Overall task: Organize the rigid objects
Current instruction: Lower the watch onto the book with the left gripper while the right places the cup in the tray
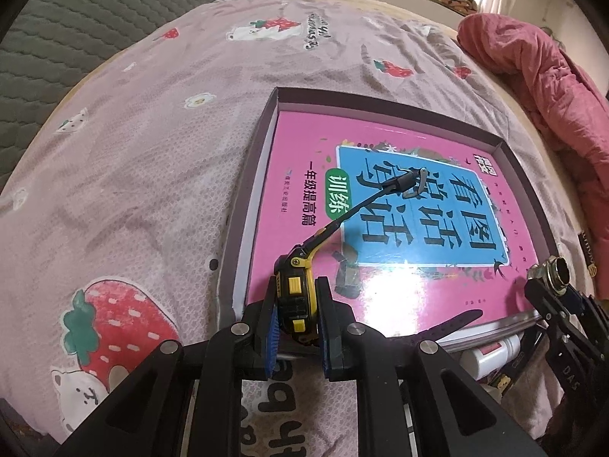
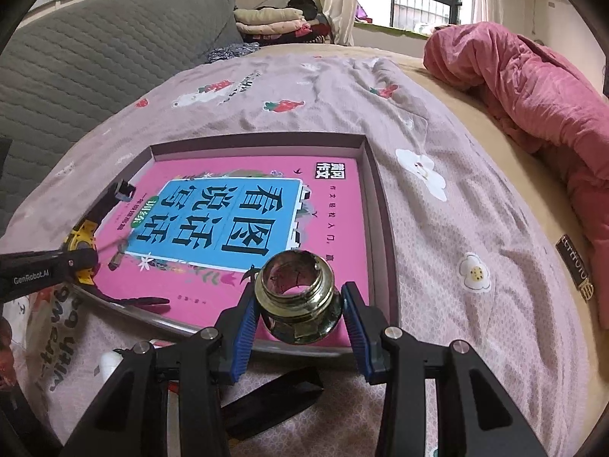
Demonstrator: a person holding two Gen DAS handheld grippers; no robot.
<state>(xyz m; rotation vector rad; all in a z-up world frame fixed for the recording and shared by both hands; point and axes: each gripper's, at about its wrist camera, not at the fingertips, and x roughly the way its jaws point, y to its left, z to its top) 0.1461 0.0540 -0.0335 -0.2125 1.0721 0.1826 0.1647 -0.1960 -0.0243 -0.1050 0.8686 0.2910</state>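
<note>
Clenched on both sides, my jaws each had something in them: the left gripper (image 1: pixel 295 327) squeezed the yellow-and-black watch (image 1: pixel 295 301) by its case between the blue pads (image 1: pixel 271 337), and the right gripper (image 2: pixel 298 323) pinched the brass threaded fitting (image 2: pixel 298 301) with its open end facing up. From the left wrist I saw one black strap (image 1: pixel 365 205) of the watch stretching away from me over the pink book (image 1: pixel 297 205), its buckle end lying over the blue title panel, while the other strap trailed off to the right near the book's near edge. That book lay flat inside the shallow cardboard box (image 1: pixel 262 129), which sat on the strawberry-print bedsheet (image 1: pixel 133 152). I held the watch low over the near left corner of the box. From the right wrist, the fitting hung over the near right part of the book, just inside the box's near wall (image 2: pixel 152 318). A white bottle (image 1: pixel 491 354) lay on the sheet just outside the box's near edge, between my two grippers. Far to the right, a pink padded jacket (image 2: pixel 533 91) was bunched up on the bed, well apart from the box.
</note>
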